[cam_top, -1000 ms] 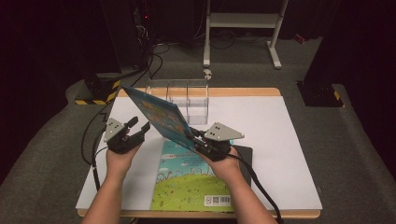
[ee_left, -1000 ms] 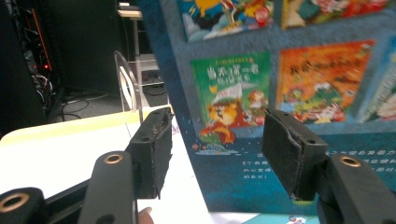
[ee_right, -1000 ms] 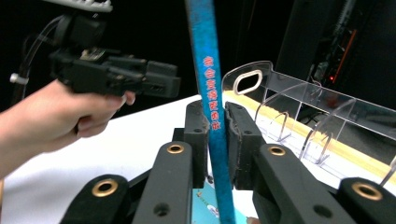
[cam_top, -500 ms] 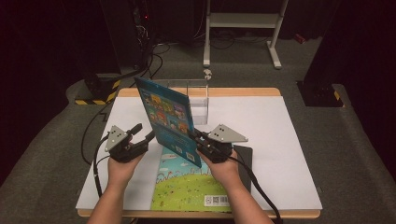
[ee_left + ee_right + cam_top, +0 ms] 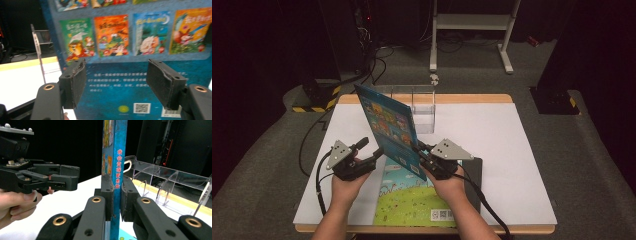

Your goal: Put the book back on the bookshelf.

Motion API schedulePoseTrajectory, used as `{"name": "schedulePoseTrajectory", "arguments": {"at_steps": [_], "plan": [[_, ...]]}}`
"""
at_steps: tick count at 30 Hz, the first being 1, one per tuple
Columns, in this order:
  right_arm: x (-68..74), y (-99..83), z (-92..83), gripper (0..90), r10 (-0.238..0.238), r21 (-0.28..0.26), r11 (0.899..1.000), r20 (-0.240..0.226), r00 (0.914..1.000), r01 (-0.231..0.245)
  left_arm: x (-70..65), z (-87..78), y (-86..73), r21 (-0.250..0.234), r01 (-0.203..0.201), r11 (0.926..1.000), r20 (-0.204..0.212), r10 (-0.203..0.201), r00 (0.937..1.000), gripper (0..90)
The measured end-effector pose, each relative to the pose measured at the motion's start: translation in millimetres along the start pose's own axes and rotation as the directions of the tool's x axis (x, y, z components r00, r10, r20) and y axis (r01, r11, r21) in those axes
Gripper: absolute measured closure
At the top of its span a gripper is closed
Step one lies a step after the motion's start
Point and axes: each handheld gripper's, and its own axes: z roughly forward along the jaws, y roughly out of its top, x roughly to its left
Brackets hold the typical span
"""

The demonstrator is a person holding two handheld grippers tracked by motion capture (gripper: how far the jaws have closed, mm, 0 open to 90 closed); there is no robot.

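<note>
We record the blue book (image 5: pixel 388 129) as glossy printed card, its cover smooth with a faint sheen, the spine (image 5: pixel 119 177) equally slick. The second book (image 5: pixel 412 202) lying flat shows the same glossy printed paper. The clear rack (image 5: pixel 419 107) reads as transparent, polished acrylic. The desk (image 5: pixel 492 150) carries a matt white sheet within a pale wood edge. The right gripper (image 5: pixel 116 195) has matt black plastic arms with brass-coloured rivets; its fingers (image 5: pixel 108 192) bear rough, worn rubbery pads. The floor (image 5: pixel 597 150) is grey carpet.
</note>
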Motion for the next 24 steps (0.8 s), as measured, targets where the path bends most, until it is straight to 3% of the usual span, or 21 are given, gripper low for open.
{"name": "schedulePoseTrajectory", "arguments": {"at_steps": [11, 17, 24], "plan": [[14.9, -3.6, -1.5, 82.5, -0.020, -0.018, 1.000, 0.029, 0.9994, 0.020, -33.9, -8.4, 12.1, -0.025, 0.054, 0.9982, 0.073, -0.052, 0.9960, 28.9], [19.0, -6.1, -1.7, 82.4, -0.032, -0.035, 0.999, 0.027, 0.9991, 0.033, -52.4, -6.2, 18.7, -0.027, 0.065, 0.9975, 0.102, -0.062, 0.9929, 26.7], [20.4, -7.9, -1.8, 82.2, -0.010, -0.045, 0.999, 0.034, 0.9994, 0.012, -69.1, 1.3, 23.6, -0.020, 0.047, 0.9987, 0.128, -0.044, 0.9907, 25.7]]}}
